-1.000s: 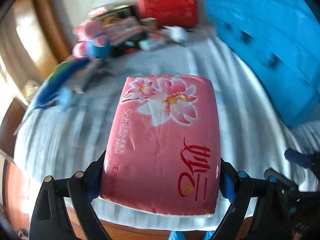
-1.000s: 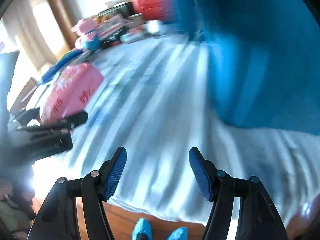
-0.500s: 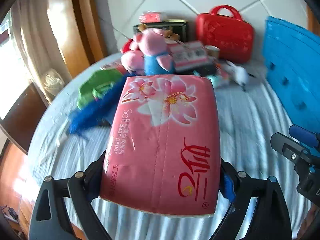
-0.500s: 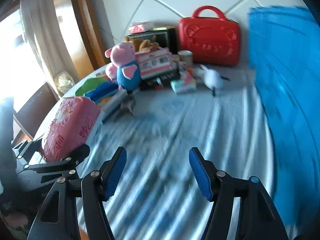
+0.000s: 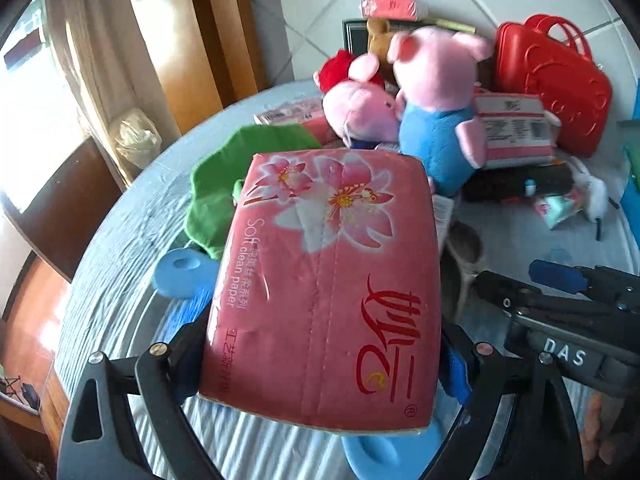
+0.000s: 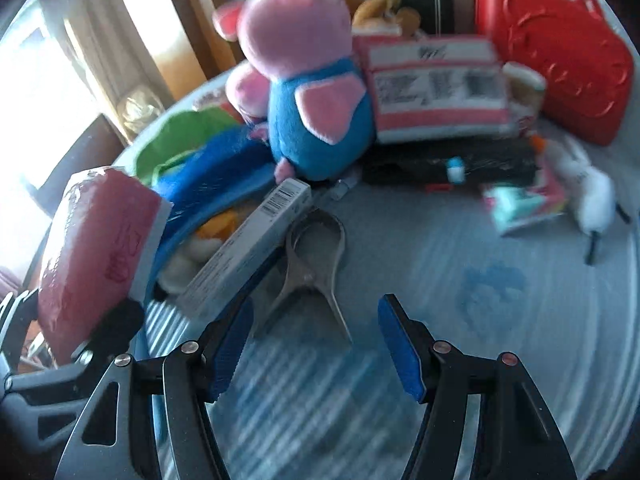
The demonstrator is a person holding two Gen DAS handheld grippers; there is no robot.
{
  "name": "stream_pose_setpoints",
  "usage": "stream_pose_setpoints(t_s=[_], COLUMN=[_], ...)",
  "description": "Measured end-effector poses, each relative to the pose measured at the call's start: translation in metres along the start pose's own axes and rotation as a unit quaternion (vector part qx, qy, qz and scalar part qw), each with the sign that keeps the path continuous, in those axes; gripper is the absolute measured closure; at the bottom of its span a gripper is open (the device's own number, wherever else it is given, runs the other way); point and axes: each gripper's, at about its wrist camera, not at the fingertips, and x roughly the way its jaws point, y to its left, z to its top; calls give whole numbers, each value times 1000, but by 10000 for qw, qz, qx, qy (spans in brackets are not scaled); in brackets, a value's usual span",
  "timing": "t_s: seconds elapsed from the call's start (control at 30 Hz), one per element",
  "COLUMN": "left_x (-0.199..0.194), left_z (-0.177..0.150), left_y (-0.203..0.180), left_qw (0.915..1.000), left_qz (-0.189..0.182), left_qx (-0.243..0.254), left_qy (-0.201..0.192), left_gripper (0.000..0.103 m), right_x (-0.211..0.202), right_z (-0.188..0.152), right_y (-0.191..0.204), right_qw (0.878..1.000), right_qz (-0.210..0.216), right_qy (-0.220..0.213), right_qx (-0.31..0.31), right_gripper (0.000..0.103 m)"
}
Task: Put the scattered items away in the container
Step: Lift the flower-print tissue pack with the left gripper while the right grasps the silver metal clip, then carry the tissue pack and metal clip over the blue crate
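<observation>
Two grippers over a cluttered bed: left gripper [image 5: 320, 364] clamps the pink tissue pack [image 5: 328, 280] at frame centre; right gripper [image 6: 316, 344] gapes empty above bare striped sheet [image 6: 500, 320], metal tongs [image 6: 316, 264] just ahead.

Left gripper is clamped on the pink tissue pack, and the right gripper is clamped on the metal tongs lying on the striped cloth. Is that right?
Not quite. The left gripper does clamp the pink tissue pack, but the right wrist view shows the right gripper open and empty; the metal tongs lie untouched on the striped cloth ahead of it.
</observation>
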Motion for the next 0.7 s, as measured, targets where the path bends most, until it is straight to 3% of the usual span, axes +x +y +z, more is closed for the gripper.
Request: stream_pose_setpoints(t_s=[0.17, 0.27, 0.37, 0.53, 0.7], left_x=[24, 28, 30, 21, -9], left_z=[16, 24, 26, 27, 29], left_y=[7, 8, 9, 9, 7], left_qw=[9998, 9993, 9989, 9982, 9966], left_qz=[-98, -235, -335, -485, -700], left_qx=[182, 301, 340, 360, 347], left_qy=[15, -15, -16, -38, -266], left_gripper=[11, 11, 11, 11, 11], right_x=[39, 44, 44, 28, -28], right_z=[8, 12, 14, 4, -1], right_y=[4, 11, 16, 13, 21], right_qw=[9989, 9983, 9966, 9962, 9960], right_qz=[-315, -508, -775, -818, -878], right_qy=[341, 275, 280, 275, -179], right_qx=[115, 28, -44, 139, 53], right_gripper=[37, 40, 64, 65, 65])
